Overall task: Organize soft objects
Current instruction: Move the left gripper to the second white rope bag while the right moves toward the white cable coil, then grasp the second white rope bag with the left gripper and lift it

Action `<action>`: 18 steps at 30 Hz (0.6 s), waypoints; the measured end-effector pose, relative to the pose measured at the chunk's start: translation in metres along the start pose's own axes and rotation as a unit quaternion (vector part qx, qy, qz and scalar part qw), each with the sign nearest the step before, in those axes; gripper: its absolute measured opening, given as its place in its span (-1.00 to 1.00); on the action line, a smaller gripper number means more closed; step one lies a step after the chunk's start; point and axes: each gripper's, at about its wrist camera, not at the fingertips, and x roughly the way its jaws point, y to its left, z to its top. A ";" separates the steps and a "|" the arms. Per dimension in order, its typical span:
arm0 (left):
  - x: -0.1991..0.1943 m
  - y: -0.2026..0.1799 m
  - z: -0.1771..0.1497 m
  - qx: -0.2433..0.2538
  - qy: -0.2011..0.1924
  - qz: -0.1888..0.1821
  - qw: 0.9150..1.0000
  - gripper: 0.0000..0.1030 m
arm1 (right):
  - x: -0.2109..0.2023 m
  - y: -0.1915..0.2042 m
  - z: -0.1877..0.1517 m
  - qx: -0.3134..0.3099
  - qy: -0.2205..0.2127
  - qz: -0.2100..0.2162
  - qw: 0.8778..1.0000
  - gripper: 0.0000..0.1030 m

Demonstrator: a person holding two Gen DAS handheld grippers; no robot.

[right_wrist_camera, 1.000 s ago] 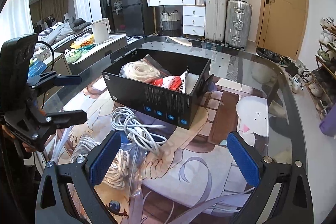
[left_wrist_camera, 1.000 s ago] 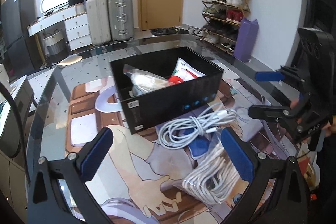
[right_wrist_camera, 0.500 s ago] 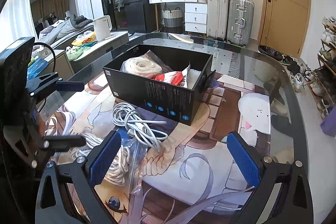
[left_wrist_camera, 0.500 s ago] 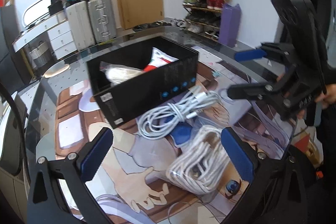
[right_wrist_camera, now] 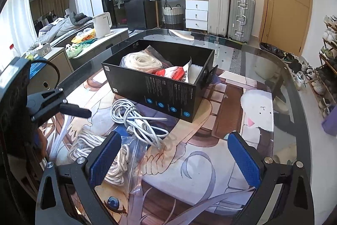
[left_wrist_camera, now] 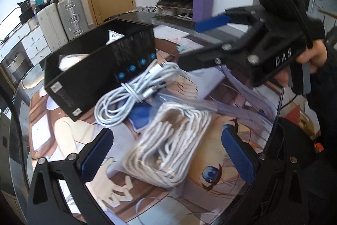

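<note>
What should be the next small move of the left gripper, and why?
Probably lower the left gripper onto the bag of rope and close on it. Its fingers are open and the bag lies on the table right between them. The white cable and this bag are outside the black box, which already holds another bagged rope. The right gripper is open and holds nothing.
</note>
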 end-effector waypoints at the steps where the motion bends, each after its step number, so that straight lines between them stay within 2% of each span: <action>1: 0.002 -0.001 0.000 0.000 0.004 0.001 1.000 1.00 | 0.001 0.000 0.000 0.000 0.002 0.000 1.000 0.99; 9: 0.018 0.008 -0.002 -0.027 0.030 -0.004 0.999 0.94 | 0.004 0.001 -0.002 -0.002 0.006 0.001 1.000 0.99; 15: 0.016 0.010 -0.001 -0.032 0.021 -0.013 0.999 0.62 | 0.004 0.000 -0.003 0.000 0.009 0.000 1.000 0.99; 17: 0.014 0.011 -0.001 -0.031 0.018 -0.014 0.999 0.37 | 0.005 0.001 -0.003 -0.001 0.010 0.000 1.000 0.99; 18: 0.012 0.011 0.000 -0.030 0.017 -0.015 0.999 0.31 | 0.005 0.001 -0.003 -0.002 0.011 0.000 1.000 0.99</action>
